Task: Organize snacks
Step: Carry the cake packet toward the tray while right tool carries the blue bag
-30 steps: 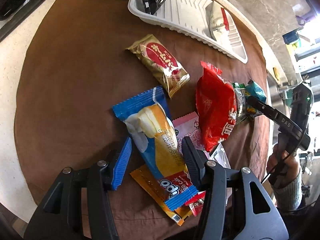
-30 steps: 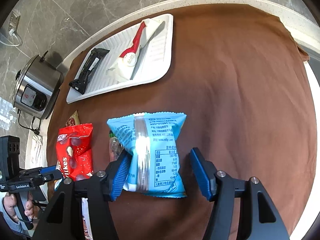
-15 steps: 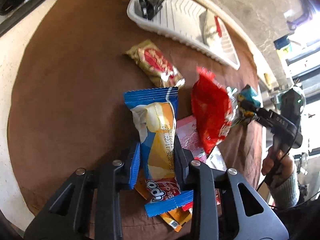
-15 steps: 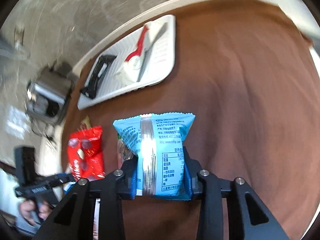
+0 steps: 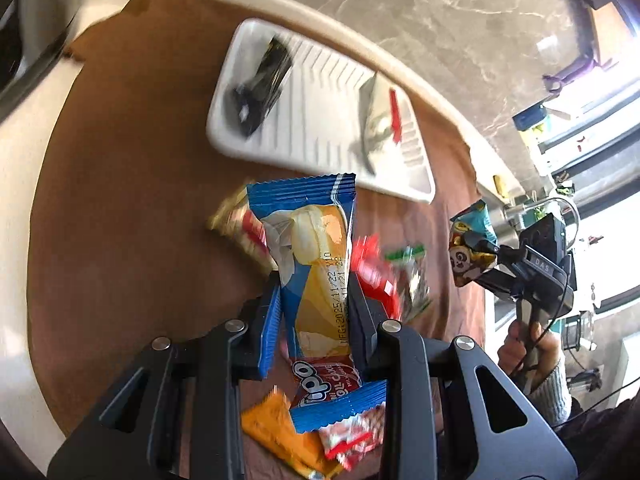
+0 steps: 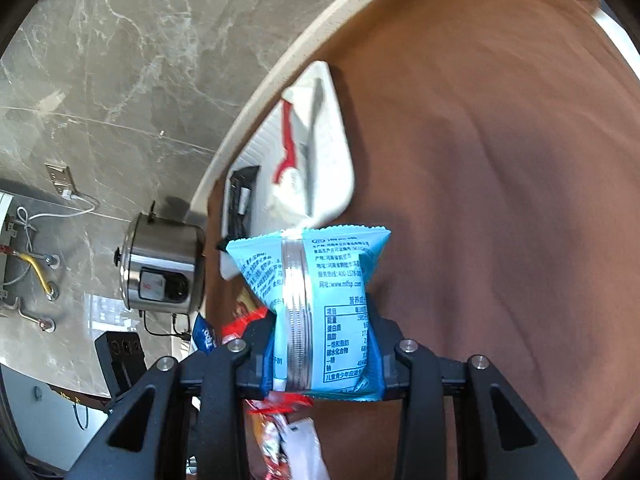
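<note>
Here each gripper [image 5: 314, 312] [image 6: 320, 344] clamps a snack, the blue cake pack [image 5: 312, 256] hiding blurred wrappers [image 5: 372, 276] behind.

Blue cake wrapper [image 5: 316, 280] lifted, light-blue packet [image 6: 320, 312] upright, white tray [image 5: 320, 128]

A matt brown cloth [image 6: 500, 160] covers the worktop. The ribbed white tray [image 5: 320, 120] looks like smooth plastic. The blue cake wrapper [image 5: 316, 264] and the light-blue packet [image 6: 320, 300] are glossy film. The cooker [image 6: 164, 268] is shiny metal; the wall [image 6: 120, 60] is polished marble.
</note>
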Available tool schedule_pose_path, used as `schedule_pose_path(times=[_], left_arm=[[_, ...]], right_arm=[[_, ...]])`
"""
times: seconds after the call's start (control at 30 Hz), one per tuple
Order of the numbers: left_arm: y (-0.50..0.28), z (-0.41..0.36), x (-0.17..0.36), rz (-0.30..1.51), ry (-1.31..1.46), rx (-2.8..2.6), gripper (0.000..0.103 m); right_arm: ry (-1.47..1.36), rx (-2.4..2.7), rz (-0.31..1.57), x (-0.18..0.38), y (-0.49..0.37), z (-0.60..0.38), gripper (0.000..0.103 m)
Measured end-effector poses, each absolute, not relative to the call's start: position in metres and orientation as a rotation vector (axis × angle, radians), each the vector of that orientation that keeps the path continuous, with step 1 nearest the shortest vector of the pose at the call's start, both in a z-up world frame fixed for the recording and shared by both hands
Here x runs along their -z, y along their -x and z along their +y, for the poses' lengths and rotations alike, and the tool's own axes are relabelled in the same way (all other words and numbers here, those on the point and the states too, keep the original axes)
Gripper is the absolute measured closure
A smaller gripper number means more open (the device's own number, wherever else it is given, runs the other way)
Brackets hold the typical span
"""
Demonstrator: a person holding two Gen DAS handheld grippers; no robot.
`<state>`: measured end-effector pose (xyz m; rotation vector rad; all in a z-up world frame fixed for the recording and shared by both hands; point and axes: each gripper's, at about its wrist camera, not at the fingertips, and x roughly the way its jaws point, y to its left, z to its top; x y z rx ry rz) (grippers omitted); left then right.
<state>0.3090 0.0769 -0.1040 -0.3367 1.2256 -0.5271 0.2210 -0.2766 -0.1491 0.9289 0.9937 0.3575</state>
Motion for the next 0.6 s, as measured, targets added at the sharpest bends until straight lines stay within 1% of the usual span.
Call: schedule_pose_path(times=[0.23, 0.43, 0.6], left_arm=[[-0.370, 0.052, 0.091, 1.188, 0.277, 0.585, 0.076], [-0.418, 0.031, 0.093, 1.173, 0.250, 0.606, 0.076], [-0.447, 0.007, 0.103, 1.167, 0.182, 0.611, 0.076]], right_arm=[[-0.904, -0.370, 0.950, 0.132, -0.267, -0.267, 0.065], [-0.865, -0.328, 0.947, 0.132, -0.306, -0.264, 0.065], [-0.773, -0.271, 0.955, 0.133, -0.331, -0.258, 0.064]])
